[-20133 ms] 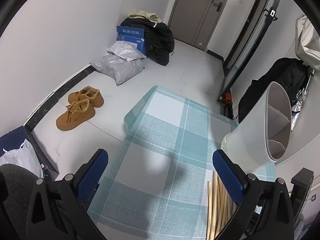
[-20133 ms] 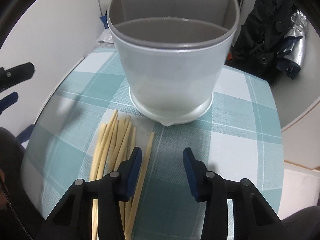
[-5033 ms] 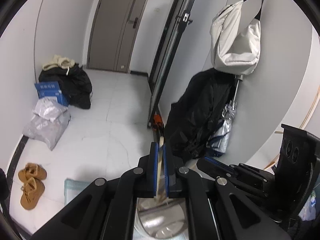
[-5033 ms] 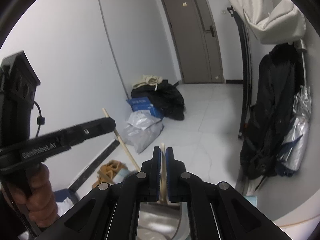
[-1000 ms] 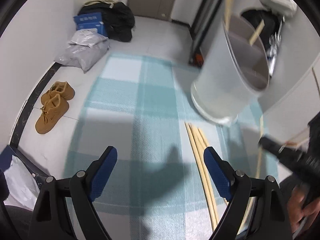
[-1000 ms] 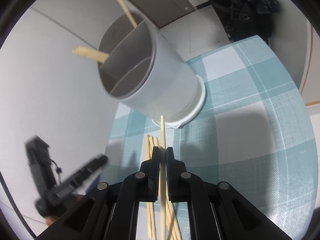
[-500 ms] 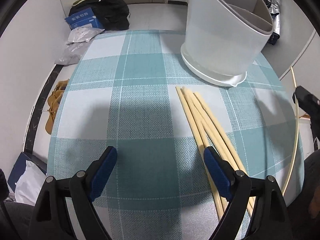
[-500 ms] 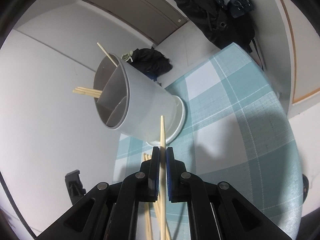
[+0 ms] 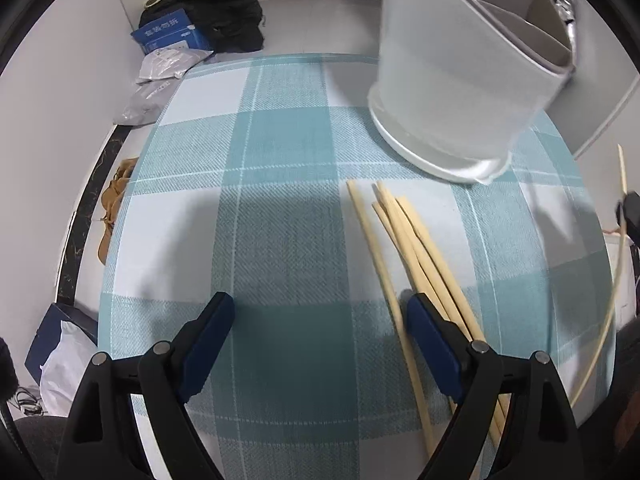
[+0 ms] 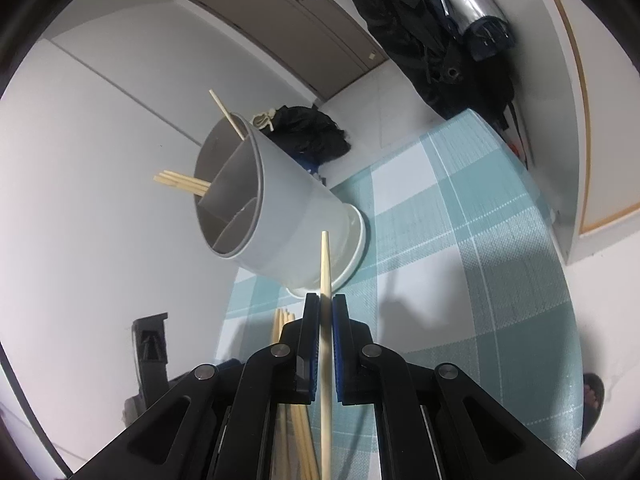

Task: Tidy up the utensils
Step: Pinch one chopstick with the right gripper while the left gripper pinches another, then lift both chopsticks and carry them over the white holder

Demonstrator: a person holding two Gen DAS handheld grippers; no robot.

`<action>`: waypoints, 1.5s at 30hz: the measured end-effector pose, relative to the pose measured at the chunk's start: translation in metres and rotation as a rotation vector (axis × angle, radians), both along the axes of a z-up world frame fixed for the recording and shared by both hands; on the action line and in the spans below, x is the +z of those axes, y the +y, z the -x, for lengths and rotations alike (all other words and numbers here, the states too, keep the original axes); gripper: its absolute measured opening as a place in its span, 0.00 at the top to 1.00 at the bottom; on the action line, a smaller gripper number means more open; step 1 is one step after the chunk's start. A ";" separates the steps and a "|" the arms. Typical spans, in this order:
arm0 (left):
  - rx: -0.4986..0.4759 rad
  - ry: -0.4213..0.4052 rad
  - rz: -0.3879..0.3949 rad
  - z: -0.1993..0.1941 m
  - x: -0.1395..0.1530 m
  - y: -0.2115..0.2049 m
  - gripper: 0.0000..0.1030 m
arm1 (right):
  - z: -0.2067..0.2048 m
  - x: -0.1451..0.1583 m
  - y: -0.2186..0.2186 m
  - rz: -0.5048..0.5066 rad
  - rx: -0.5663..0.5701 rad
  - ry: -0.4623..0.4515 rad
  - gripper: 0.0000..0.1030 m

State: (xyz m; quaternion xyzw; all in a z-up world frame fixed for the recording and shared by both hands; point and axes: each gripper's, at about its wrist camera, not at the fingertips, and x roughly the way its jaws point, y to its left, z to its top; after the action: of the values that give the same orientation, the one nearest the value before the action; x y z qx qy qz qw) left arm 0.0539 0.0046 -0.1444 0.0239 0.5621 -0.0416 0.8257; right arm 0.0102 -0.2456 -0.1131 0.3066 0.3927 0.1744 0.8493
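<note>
Right gripper (image 10: 326, 312): jaws pinch one chopstick (image 10: 325, 264), tip up toward the holder (image 10: 280, 208) upper left, ready to drop in | Left gripper (image 9: 320, 320): jaws wide, empty, over loose chopsticks (image 9: 416, 256) mid-right on the worktop (image 9: 280, 220), likely grabbing next.

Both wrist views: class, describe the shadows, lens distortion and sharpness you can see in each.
Left wrist view: sharp; soft dark shadows fall across the teal-and-white checked tablecloth; fisheye curves its edges and tilts the white plastic divided utensil holder. Right wrist view: also sharp; strong barrel distortion bends the walls, a faint shadow on the cloth.
</note>
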 end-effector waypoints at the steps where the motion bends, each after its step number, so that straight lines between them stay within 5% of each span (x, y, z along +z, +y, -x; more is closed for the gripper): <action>1: 0.008 0.000 -0.001 -0.003 0.000 0.001 0.17 | 0.000 0.000 -0.001 -0.002 -0.004 0.000 0.95; 5: 0.041 0.004 -0.009 -0.013 0.000 0.002 0.19 | -0.001 0.001 -0.005 -0.014 -0.020 -0.005 0.95; 11: 0.064 0.020 -0.006 -0.028 0.001 -0.003 0.33 | -0.003 0.005 -0.007 -0.013 -0.020 -0.030 0.95; 13: 0.080 0.012 -0.005 -0.031 0.002 -0.002 0.43 | -0.004 0.006 -0.007 -0.013 -0.016 -0.034 0.95; 18: 0.064 0.028 -0.016 -0.032 0.005 -0.015 0.96 | -0.006 0.005 -0.009 -0.010 -0.016 -0.035 0.95; 25: 0.086 0.015 -0.007 -0.030 0.008 -0.011 0.99 | -0.003 0.007 -0.007 0.020 -0.017 -0.051 0.95; 38: 0.001 -0.319 0.178 0.025 0.085 0.004 0.99 | 0.031 0.042 0.039 0.210 0.053 -0.243 0.95; 45: -0.035 -0.417 0.234 0.042 0.103 0.008 0.99 | 0.039 0.055 0.061 0.279 0.063 -0.299 0.95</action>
State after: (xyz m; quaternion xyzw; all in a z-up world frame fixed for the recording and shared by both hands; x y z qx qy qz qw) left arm 0.0121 0.0131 -0.0419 -0.0540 0.3704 -0.1149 0.9201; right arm -0.0293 -0.1850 -0.0585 0.1443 0.2919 0.1885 0.9265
